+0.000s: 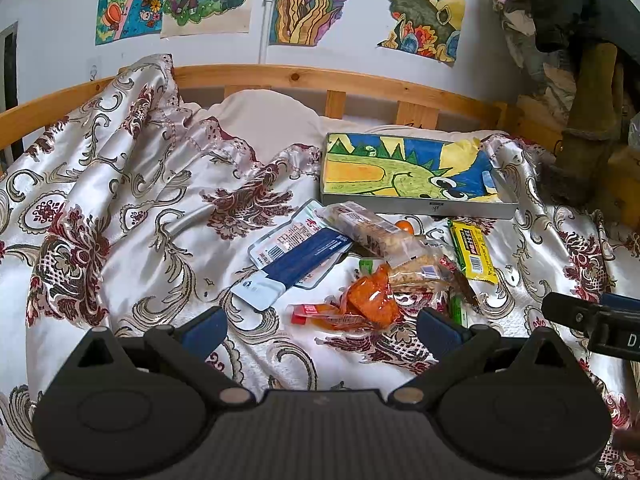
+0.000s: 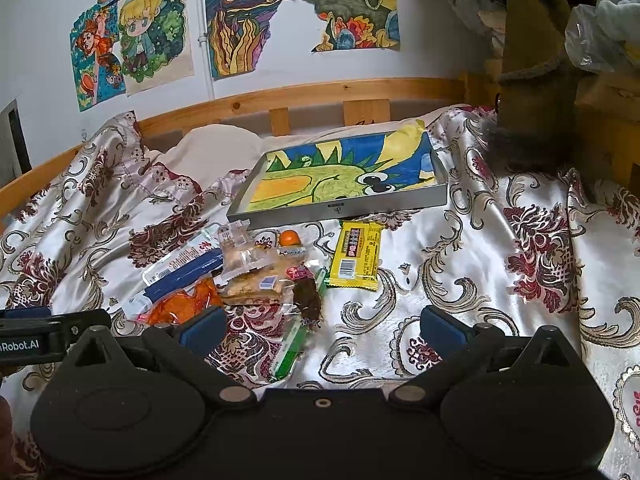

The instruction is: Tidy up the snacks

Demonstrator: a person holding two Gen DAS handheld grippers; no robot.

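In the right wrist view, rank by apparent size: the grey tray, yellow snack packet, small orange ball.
1. grey tray, clearly largest though farthest.
2. yellow snack packet.
3. small orange ball, smallest, partly hidden by wrappers.

"nRobot.AI" is read in white on the black body of the left gripper (image 2: pixel 52 334), cut off at the frame edge. Print on the yellow snack packet (image 2: pixel 354 258) and the blue-and-white packet (image 2: pixel 182 270) is too small to be made out.

black plastic grippers (image 1: pixel 320 330) – blue finger pads (image 2: pixel 202 328), silver pivot screws, white "robot.ai" txt
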